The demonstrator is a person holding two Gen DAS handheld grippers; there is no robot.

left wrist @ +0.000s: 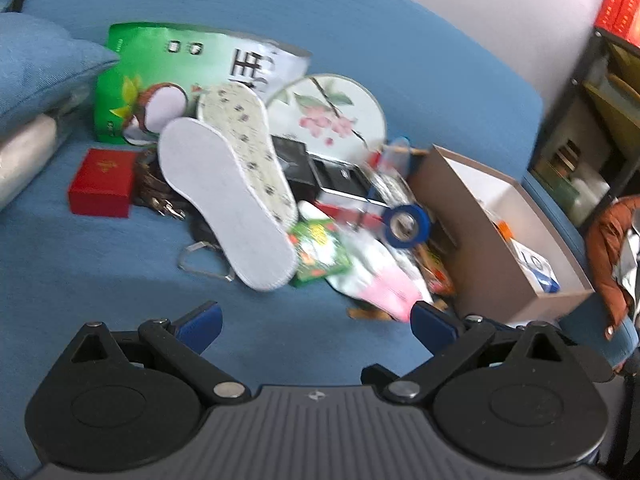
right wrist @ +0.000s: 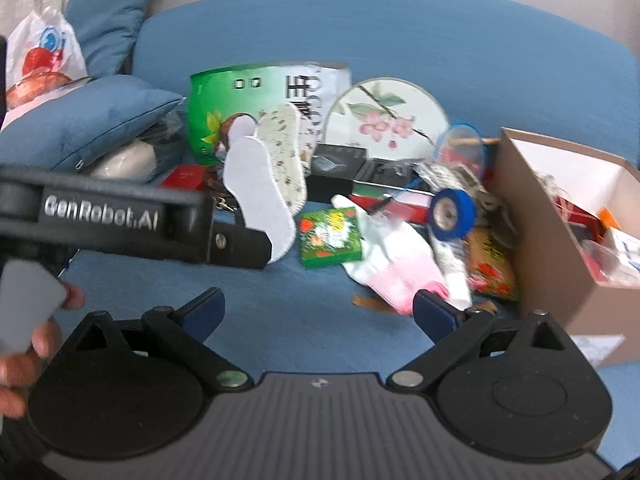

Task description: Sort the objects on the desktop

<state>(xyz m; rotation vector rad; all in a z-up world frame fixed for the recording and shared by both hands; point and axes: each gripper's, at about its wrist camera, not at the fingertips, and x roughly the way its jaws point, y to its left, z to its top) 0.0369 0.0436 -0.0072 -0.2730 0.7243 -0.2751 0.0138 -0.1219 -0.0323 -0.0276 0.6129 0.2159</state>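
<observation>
A heap of small objects lies on a blue sofa seat. It holds two white insoles, a green snack packet, a pink and white glove, a blue tape roll, a red box, a round flowered fan and a green bag. My left gripper is open and empty, short of the heap. My right gripper is open and empty too. The left gripper's body crosses the right wrist view.
An open cardboard box with some items inside stands right of the heap. Blue cushions lie at the left. A plastic bag sits behind them. Shelves stand at far right.
</observation>
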